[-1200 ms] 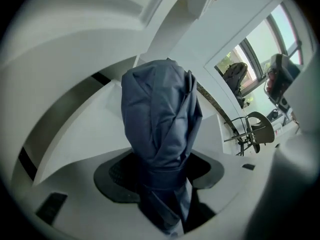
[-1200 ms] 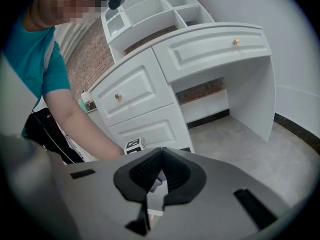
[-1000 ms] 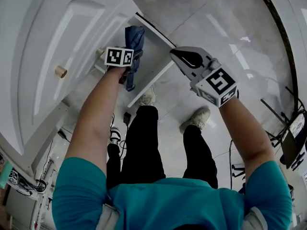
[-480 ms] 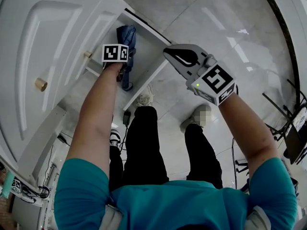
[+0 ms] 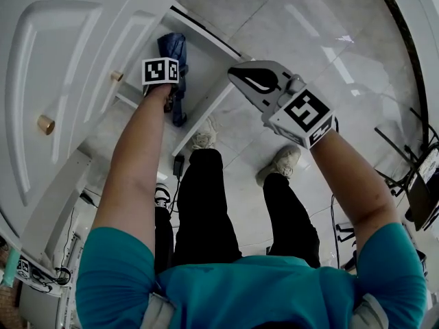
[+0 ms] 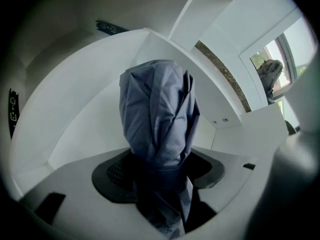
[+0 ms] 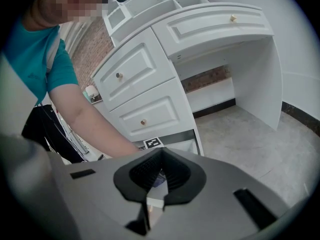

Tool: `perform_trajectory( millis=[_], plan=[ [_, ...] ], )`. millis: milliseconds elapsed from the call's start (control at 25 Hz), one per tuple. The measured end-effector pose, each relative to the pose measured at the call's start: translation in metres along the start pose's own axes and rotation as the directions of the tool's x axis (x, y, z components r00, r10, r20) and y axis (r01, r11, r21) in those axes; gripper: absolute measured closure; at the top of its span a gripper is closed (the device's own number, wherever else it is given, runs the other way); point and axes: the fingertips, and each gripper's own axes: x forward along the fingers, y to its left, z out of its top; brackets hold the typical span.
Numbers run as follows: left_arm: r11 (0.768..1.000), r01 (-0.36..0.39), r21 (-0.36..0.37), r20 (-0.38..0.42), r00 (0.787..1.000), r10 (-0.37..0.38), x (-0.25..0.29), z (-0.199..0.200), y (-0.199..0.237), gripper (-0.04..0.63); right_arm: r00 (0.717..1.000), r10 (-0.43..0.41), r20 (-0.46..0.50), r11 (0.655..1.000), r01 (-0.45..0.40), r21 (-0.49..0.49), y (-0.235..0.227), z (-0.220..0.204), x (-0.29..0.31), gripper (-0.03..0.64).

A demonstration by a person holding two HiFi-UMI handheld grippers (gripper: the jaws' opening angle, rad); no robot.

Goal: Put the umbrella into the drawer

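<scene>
Currently, the left gripper (image 6: 160, 170) is clamped on the folded blue umbrella (image 6: 157, 114), with both dark pads pressing on the fabric near its lower end. The umbrella points away from the jaws into the open drawer (image 6: 75, 126), whose white walls surround it on three sides. In the head view, the umbrella (image 5: 173, 46) lies inside the pulled-out bottom drawer (image 5: 206, 107) of the white cabinet (image 5: 68, 60), with the left gripper (image 5: 173, 96) above the drawer's near part. The right gripper (image 5: 240, 75) hovers just beside the drawer's front corner, over the tiled floor (image 5: 295, 33). Its jaws meet at the tips and grip nothing (image 7: 160, 156).
</scene>
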Motion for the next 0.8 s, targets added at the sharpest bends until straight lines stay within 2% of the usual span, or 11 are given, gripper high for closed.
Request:
perform_trajectory(
  millis=[160,480,800],
  plan=[
    [0.998,-0.043,-0.046,0.013,0.999,0.044,0.001,-0.006,0.012,0.308,1.000,0.002,-0.004,1.000,-0.002,-0.004,0.001,-0.002,0.000,0.594],
    [0.998,-0.050,-0.031,0.068,0.996,0.052,-0.004,-0.002,0.010,0.307,1.000,0.003,0.000,1.000,-0.003,-0.005,0.001,-0.004,-0.001,0.594],
    [0.993,-0.116,-0.011,0.209,0.971,0.116,-0.048,0.003,0.004,0.307,1.000,0.009,0.018,0.999,-0.009,-0.031,0.017,0.006,-0.015,0.594]
  ],
)
